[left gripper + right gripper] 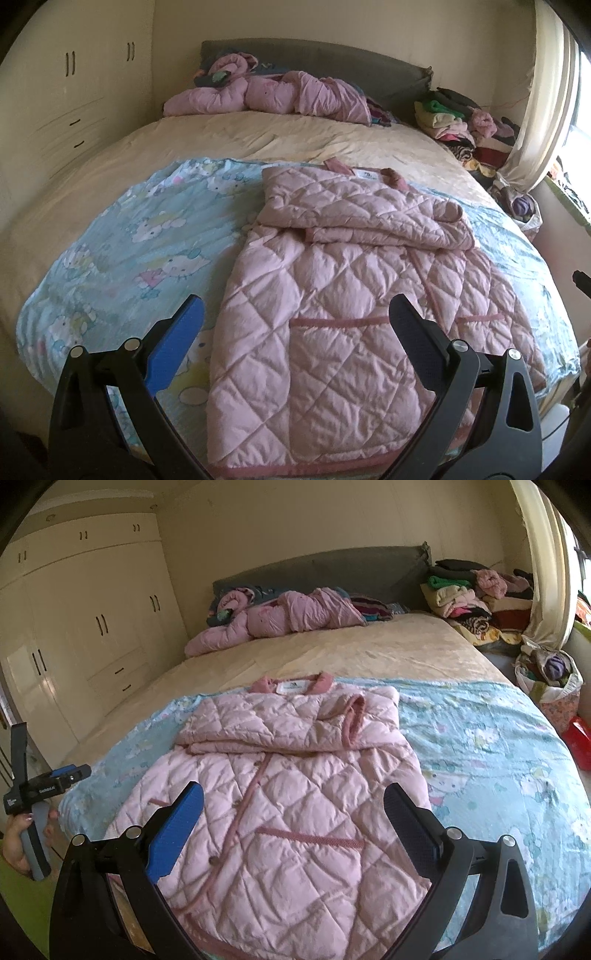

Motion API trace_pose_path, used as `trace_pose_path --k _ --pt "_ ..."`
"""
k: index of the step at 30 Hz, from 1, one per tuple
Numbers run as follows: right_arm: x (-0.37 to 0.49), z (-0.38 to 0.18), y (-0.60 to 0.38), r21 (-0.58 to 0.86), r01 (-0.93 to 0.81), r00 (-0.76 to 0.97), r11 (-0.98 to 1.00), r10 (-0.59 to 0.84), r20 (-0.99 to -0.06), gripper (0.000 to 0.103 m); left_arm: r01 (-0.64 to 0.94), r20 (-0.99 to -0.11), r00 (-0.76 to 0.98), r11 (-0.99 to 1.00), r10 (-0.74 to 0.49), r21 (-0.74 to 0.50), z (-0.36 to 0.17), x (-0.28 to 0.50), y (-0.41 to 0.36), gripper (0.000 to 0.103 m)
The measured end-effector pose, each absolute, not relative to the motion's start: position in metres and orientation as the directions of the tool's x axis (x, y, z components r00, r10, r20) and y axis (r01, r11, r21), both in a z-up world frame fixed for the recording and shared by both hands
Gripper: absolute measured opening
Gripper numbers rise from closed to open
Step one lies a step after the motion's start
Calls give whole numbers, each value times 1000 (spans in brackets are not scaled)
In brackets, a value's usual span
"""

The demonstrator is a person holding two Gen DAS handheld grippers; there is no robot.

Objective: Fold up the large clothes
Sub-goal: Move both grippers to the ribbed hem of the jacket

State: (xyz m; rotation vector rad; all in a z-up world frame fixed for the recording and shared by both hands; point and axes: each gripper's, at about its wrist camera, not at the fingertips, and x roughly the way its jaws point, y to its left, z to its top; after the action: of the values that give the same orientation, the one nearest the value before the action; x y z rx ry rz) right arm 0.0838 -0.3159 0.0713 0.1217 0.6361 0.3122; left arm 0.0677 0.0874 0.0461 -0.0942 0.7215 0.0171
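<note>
While your bed fills most of both views, the blue cartoon-print sheet covers its near end, and the pink quilted coat lies flat on that sheet, front up, collar away from you, both sleeves folded across its chest. Your left gripper and right gripper hover above the coat's lower half near the hem, each with its 2 fingers spread wide, gripping nothing, clear of the fabric.

Bed with cartoon blanket, pink quilted jacket on top.
</note>
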Motion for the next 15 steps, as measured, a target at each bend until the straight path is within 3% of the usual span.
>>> trace_pose_path --k 15 --pt "73 37 -336 218 -203 714 955 297 -634 97 -110 -729 684 993 42 -46 10 52 116 94"
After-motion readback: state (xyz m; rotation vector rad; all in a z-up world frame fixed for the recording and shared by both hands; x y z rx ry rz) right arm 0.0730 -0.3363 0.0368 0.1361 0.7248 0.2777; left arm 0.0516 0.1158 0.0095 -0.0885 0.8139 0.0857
